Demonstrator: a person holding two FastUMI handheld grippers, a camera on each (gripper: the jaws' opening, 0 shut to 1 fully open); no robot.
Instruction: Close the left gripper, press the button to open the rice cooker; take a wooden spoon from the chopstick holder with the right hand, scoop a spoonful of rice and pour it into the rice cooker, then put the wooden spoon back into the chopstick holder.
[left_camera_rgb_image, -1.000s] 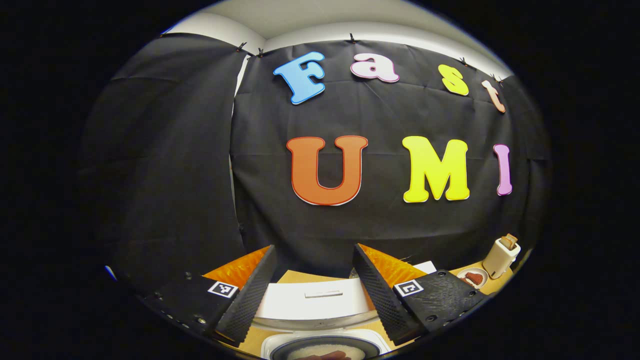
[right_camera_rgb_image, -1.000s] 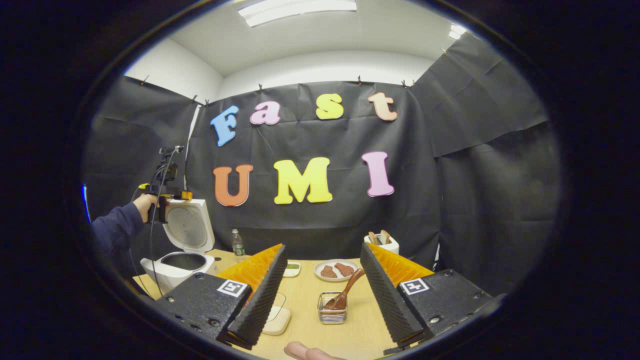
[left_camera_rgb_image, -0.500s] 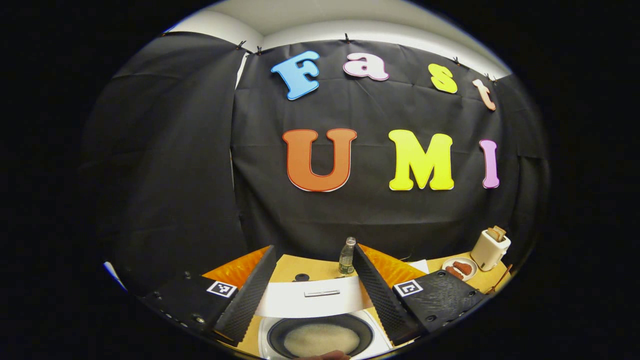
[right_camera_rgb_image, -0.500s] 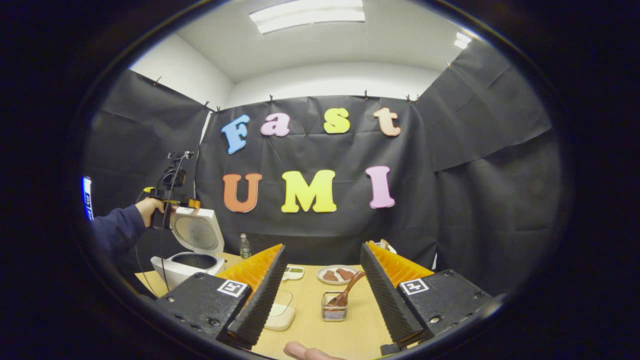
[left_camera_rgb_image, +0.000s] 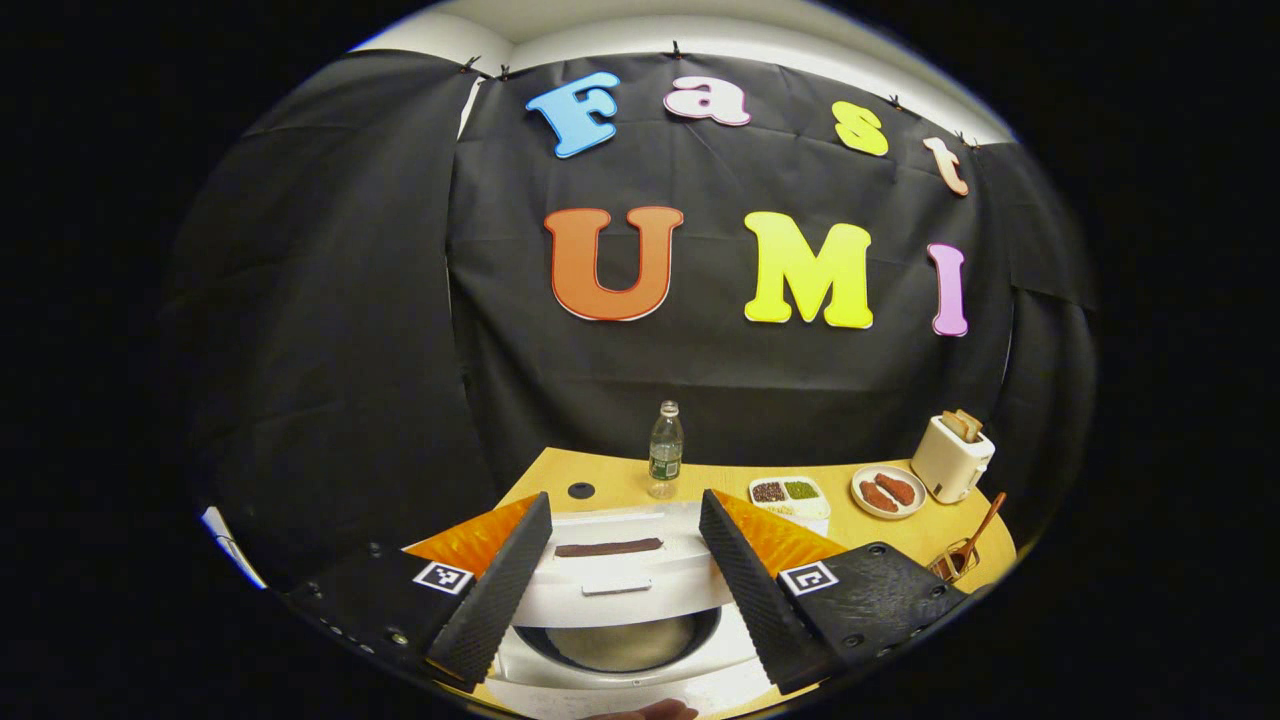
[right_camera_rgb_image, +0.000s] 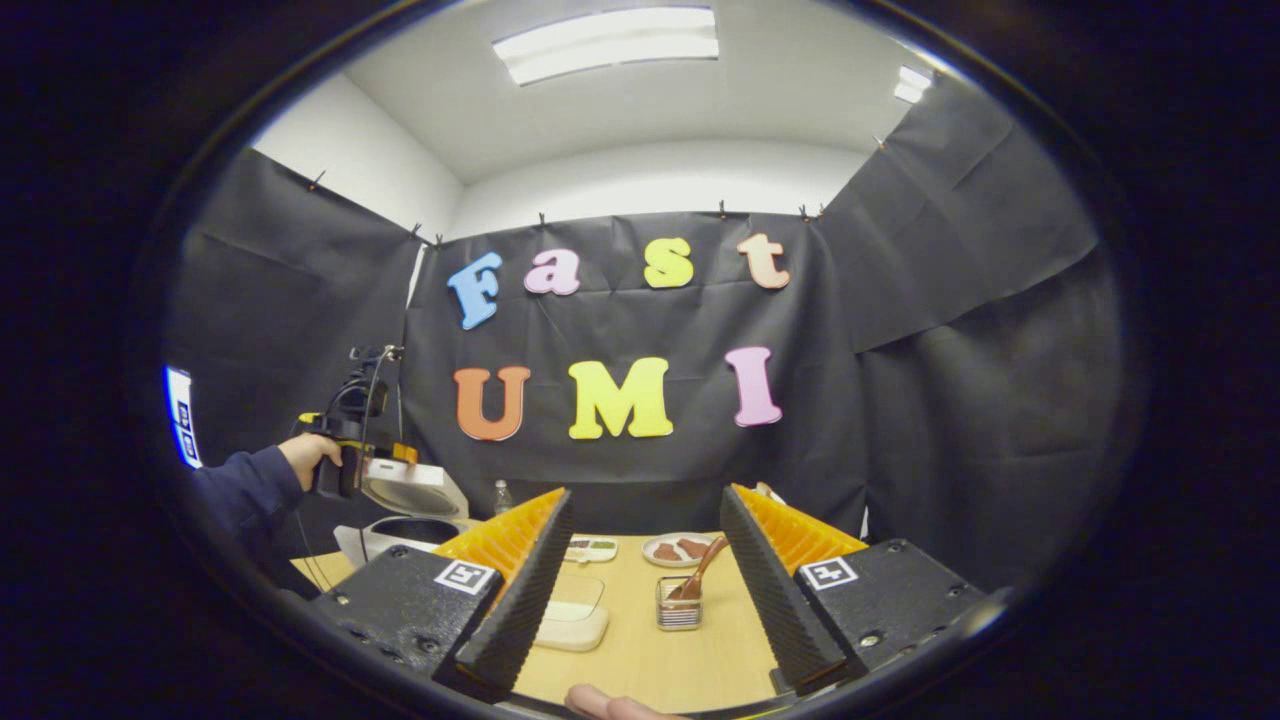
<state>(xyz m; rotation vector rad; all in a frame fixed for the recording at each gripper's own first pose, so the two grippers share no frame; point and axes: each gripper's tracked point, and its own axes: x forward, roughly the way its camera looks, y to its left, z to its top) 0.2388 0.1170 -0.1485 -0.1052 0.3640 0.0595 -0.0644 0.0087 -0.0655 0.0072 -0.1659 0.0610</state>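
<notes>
In the left gripper view my left gripper (left_camera_rgb_image: 625, 497) is open, its fingers on either side of the white rice cooker lid (left_camera_rgb_image: 620, 570). The lid leans halfway down over the inner pot (left_camera_rgb_image: 620, 645). In the right gripper view a hand holds that left gripper (right_camera_rgb_image: 385, 455) at the top edge of the lid (right_camera_rgb_image: 415, 490), above the cooker body (right_camera_rgb_image: 395, 535). My right gripper (right_camera_rgb_image: 645, 492) is open and holds nothing, well above the table. Below and ahead of it the wooden spoon (right_camera_rgb_image: 700, 575) leans in the wire chopstick holder (right_camera_rgb_image: 678, 615). A shallow box of rice (right_camera_rgb_image: 572, 625) lies left of the holder.
On the wooden table (left_camera_rgb_image: 610, 480) stand a water bottle (left_camera_rgb_image: 665, 450), a two-part dish (left_camera_rgb_image: 795, 491), a plate of brown pieces (left_camera_rgb_image: 886, 492) and a toaster (left_camera_rgb_image: 950, 458). The spoon's holder (left_camera_rgb_image: 950, 565) is at the right edge. Black cloth walls close in behind.
The cooker lid has swung down from upright to about halfway, and the left gripper has come down with it. The right gripper has stayed open over the holder, tilting up slightly.
</notes>
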